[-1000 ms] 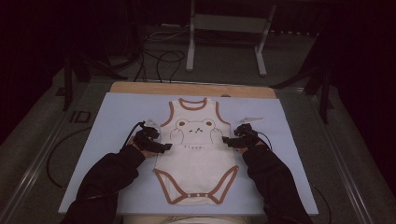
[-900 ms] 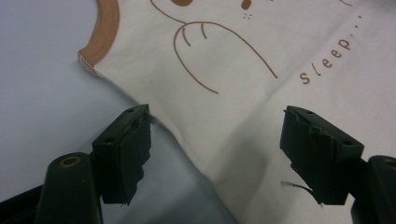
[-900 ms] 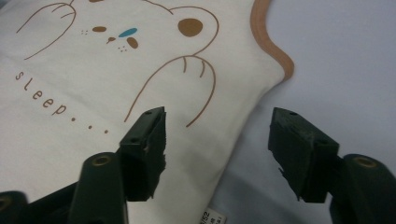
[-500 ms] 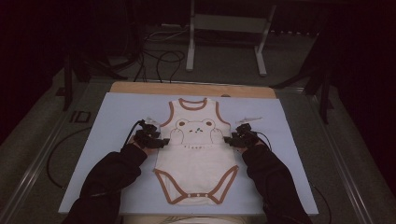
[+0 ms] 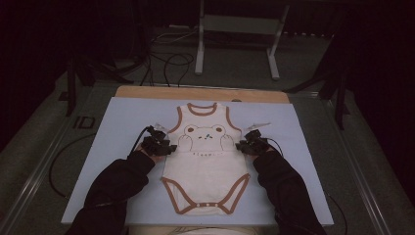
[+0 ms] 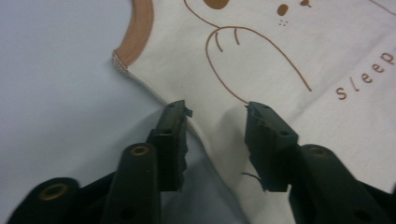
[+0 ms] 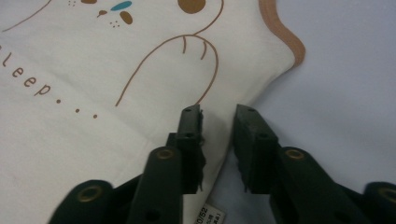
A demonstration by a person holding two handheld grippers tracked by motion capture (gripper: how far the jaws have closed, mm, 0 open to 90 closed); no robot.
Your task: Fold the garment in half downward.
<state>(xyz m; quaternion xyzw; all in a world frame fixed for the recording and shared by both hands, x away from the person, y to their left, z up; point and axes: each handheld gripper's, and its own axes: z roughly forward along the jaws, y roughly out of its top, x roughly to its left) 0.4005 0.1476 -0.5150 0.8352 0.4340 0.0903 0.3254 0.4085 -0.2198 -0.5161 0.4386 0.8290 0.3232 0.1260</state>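
A cream baby onesie (image 5: 205, 166) with brown trim and a bear print lies flat, neck away from me, on a light blue mat (image 5: 122, 122). My left gripper (image 5: 159, 145) sits at its left side under the armhole. In the left gripper view the left gripper (image 6: 217, 112) is open, and the onesie (image 6: 289, 56) side edge runs between the jaws. My right gripper (image 5: 249, 145) is at the onesie's right side. In the right gripper view the right gripper (image 7: 218, 114) stands open with a narrower gap, straddling the edge of the onesie (image 7: 93, 102) below the brown armhole trim.
The mat covers a wooden table whose far edge (image 5: 200, 93) shows behind it. Metal stand legs (image 5: 200, 49) and cables (image 5: 166, 58) lie on the dark floor beyond. A care label (image 7: 210, 217) pokes out by the right jaws.
Both grippers have slid a little forward and inward, up to the onesie's side edges. The onesie has not moved.
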